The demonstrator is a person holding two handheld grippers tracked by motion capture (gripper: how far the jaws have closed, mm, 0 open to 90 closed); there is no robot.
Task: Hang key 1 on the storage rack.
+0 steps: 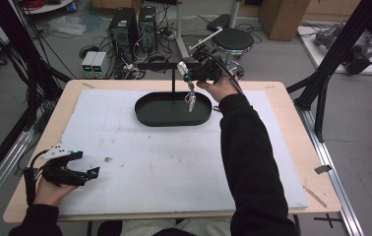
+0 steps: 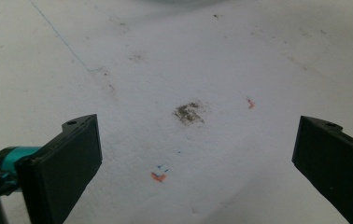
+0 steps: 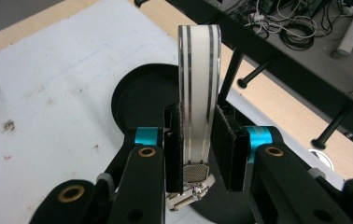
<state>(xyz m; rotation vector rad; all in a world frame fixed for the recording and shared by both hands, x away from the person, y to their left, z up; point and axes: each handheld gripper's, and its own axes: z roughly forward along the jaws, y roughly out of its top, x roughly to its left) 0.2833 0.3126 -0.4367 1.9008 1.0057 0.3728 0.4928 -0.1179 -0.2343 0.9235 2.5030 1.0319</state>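
1. Two hand-held grippers are at work over a wooden table (image 1: 292,128) covered by a white mat (image 1: 164,162), seen from a camera above the person's side.
2. At the far middle of the mat lies a black oval tray (image 1: 159,115) with a low rim.
3. The right gripper (image 1: 190,84), at the end of an outstretched arm in a black sleeve (image 1: 248,157), is held above the far right part of the tray.
4. Its jaws pinch a white bracelet-like band (image 3: 199,84) with two thin dark stripes running along it; the pads press on both flat sides.
5. In the right gripper view the band stands upright on edge between the pads (image 3: 228,144), its curved top rising well above them, and a small metal clasp (image 3: 194,179) shows at its lower end.
6. In the high view the band (image 1: 191,101) hangs below the gripper, over the tray and clear of its floor.
7. A black T-shaped stand (image 1: 167,66) rises at the far edge of the tray, just beside the right gripper.
8. The left gripper (image 1: 83,164) rests low at the near left corner of the mat, well apart from the tray.
9. Its jaws are spread wide with nothing between them; the left gripper view shows bare mat with a small grey smudge (image 2: 188,113) and tiny orange marks (image 2: 158,176).
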